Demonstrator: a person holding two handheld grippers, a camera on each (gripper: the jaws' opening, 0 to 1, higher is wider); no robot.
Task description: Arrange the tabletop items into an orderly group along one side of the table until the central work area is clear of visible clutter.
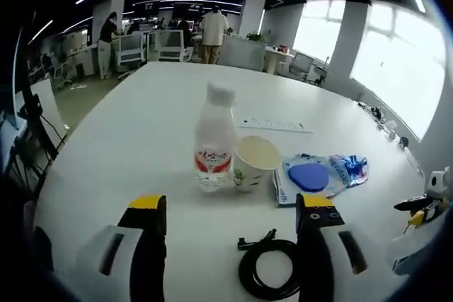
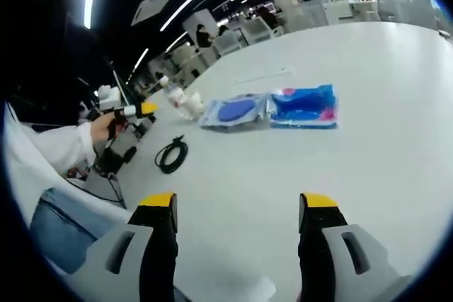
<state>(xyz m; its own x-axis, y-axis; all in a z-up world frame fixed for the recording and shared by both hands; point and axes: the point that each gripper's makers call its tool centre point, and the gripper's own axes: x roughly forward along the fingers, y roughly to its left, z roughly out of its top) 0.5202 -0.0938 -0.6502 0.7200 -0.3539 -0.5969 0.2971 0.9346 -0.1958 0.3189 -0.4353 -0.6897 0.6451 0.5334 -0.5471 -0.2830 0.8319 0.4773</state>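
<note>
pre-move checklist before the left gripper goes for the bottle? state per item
1. left gripper open, nothing between jaws: ok.
2. bottle upright, cap on: ok.
3. Room beside bottle: not ok, paper cup stands right against it; touching or not, cannot tell.
4. Approach path: not ok, black cable coil lies on the table between the jaws.
5. right gripper open and apart from the items: ok.
6. Blue packets lying flat: ok.
</note>
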